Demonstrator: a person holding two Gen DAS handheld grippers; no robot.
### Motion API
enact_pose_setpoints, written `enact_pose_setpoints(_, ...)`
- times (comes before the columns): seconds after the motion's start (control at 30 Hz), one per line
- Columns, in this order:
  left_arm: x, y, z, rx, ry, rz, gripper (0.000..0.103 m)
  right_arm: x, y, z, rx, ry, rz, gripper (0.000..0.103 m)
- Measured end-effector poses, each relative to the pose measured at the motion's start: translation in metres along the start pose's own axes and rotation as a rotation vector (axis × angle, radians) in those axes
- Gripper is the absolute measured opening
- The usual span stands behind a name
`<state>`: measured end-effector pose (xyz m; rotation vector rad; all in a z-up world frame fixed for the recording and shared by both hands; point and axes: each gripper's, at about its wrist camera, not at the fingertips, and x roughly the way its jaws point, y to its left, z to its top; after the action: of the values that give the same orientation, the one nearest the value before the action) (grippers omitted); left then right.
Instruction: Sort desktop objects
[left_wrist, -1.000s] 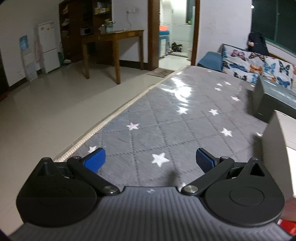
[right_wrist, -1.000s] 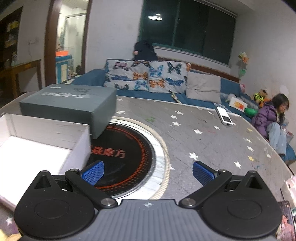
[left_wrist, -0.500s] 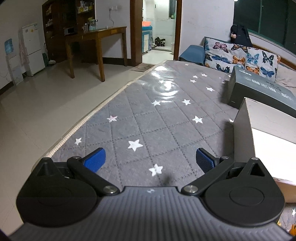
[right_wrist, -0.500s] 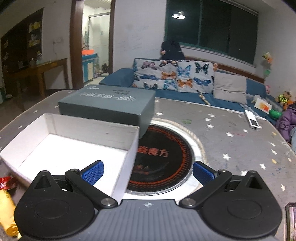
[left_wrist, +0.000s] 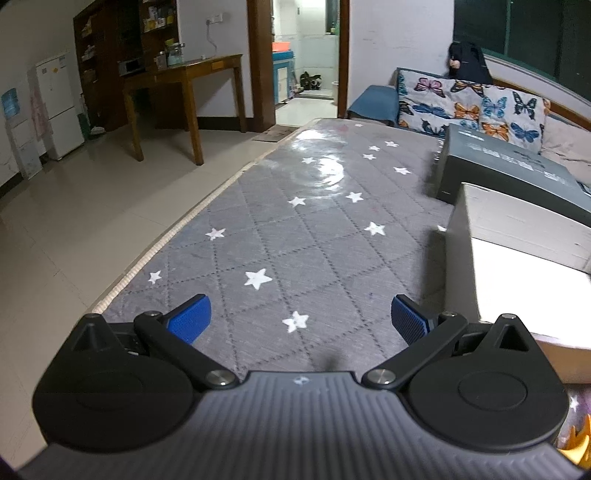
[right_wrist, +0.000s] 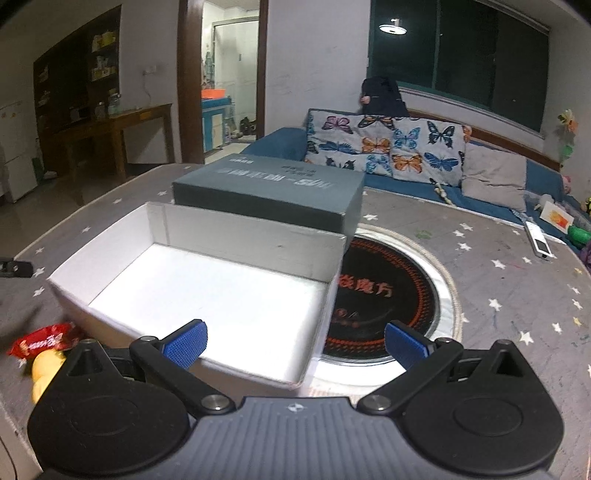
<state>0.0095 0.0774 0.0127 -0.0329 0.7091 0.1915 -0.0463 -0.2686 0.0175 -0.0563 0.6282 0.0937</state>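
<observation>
In the left wrist view, the left tongs (left_wrist: 297, 319) are wide open and hold nothing, above the grey star bench (left_wrist: 295, 221), with the white box (left_wrist: 517, 258) just to the right. In the right wrist view, the right tongs (right_wrist: 293, 341) are wide open too, over the white box (right_wrist: 207, 291). A red packet (right_wrist: 40, 341) and a yellow thing (right_wrist: 44, 369) lie beside the box.

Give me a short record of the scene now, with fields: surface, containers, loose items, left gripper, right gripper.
surface: grey star-patterned cloth
containers: open white box, nothing in it; closed dark grey box behind it
loose items: red packet and yellow object left of the white box
left gripper: open, holds nothing
right gripper: open, holds nothing
</observation>
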Motion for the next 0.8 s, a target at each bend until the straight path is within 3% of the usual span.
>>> enact_pose_setpoints(0.8,-0.021,-0.034,-0.016,0.131,0.000,-0.094,0.103,-0.014,0.033,-0.016,-0.082,0.021,0.060,0.103)
